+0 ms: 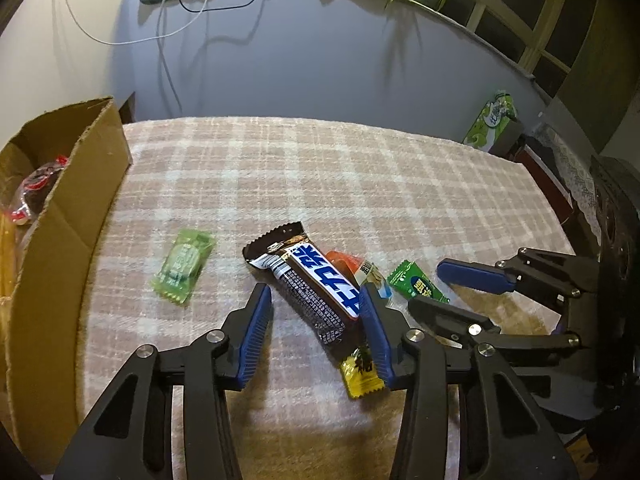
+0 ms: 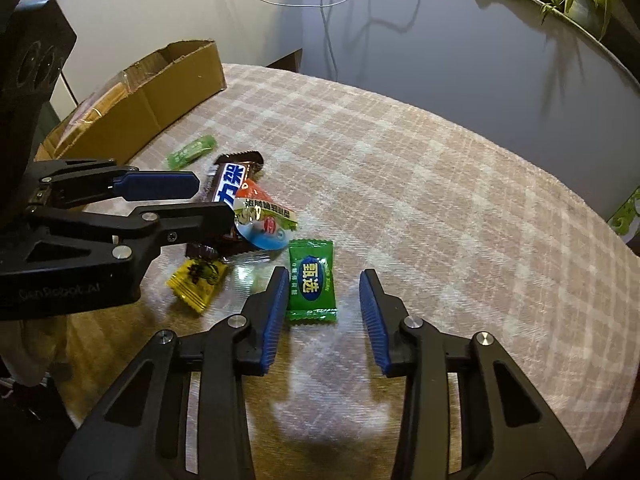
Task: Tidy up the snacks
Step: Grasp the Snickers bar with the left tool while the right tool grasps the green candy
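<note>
A brown and blue chocolate bar (image 1: pixel 316 286) lies on the plaid cloth, between the open jaws of my left gripper (image 1: pixel 316 300). An orange-and-clear jelly cup (image 1: pixel 362 270) lies against its right side and a yellow candy (image 1: pixel 360 372) at its near end. A light green candy (image 1: pixel 184 266) lies to the left. My right gripper (image 2: pixel 325 284) is open, and a dark green candy (image 2: pixel 312 280) lies between its jaws, close to the left pad. The chocolate bar (image 2: pixel 232 180), jelly cup (image 2: pixel 264 220) and yellow candy (image 2: pixel 198 280) also show in the right wrist view.
A cardboard box (image 1: pixel 68 208) with snacks inside stands at the table's left edge; it also shows in the right wrist view (image 2: pixel 160 96). A green package (image 1: pixel 492 122) stands beyond the table's far right corner. A wall with cables and a plant lies behind.
</note>
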`<move>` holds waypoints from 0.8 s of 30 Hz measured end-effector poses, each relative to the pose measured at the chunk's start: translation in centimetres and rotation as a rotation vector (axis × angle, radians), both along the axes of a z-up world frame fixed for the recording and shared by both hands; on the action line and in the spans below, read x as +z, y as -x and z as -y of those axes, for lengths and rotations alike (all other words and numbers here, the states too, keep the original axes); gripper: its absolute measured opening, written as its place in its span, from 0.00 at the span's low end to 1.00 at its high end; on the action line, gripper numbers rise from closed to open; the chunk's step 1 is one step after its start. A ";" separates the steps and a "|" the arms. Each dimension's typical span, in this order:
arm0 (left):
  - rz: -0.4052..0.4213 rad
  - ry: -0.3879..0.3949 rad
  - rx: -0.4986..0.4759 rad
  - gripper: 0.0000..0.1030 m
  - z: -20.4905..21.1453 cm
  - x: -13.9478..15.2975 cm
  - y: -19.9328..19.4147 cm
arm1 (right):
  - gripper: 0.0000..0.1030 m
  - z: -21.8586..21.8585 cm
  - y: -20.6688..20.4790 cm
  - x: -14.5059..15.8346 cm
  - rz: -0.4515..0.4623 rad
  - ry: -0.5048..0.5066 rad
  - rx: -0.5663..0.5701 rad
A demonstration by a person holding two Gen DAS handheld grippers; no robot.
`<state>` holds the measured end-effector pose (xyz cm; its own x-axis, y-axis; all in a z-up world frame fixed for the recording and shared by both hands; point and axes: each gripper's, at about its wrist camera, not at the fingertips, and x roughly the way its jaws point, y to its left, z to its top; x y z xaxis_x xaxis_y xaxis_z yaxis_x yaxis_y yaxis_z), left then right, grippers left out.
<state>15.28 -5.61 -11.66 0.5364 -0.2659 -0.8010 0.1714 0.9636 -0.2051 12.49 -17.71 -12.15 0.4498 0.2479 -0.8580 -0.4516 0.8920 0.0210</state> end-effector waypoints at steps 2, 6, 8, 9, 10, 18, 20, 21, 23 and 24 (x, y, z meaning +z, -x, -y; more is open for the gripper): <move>0.002 -0.013 -0.006 0.43 0.6 0.0 -0.4 | 0.37 0.1 -0.1 0.0 0.003 0.003 -0.001; 0.002 -0.040 -0.012 0.43 1.6 -0.3 -1.3 | 0.37 0.0 -0.1 -0.1 0.009 0.011 0.001; -0.007 -0.051 -0.016 0.43 2.0 -0.7 -1.7 | 0.37 0.0 -0.2 -0.1 0.012 0.014 0.004; -0.012 -0.053 -0.017 0.43 2.2 -0.9 -1.8 | 0.37 -0.1 -0.3 -0.1 0.014 0.016 0.004; -0.005 -0.057 -0.017 0.43 2.2 -1.0 -1.8 | 0.37 -0.1 -0.4 -0.1 0.015 0.018 0.005; 0.018 -0.101 -0.018 0.27 1.5 -1.0 -1.4 | 0.23 0.2 -0.7 -0.2 0.022 0.027 0.002; 0.024 -0.104 -0.018 0.26 1.4 -1.1 -1.3 | 0.22 0.3 -0.6 -0.1 0.025 0.026 0.000; 0.025 -0.100 -0.015 0.26 1.3 -1.0 -1.2 | 0.22 0.3 -0.6 -0.1 0.025 0.023 -0.002; 0.025 -0.090 -0.006 0.26 0.8 -0.9 -0.9 | 0.21 0.4 -0.6 0.0 0.023 0.010 -0.008; 0.027 -0.085 0.000 0.26 0.6 -0.8 -0.7 | 0.21 0.5 -0.5 0.1 0.024 0.002 -0.012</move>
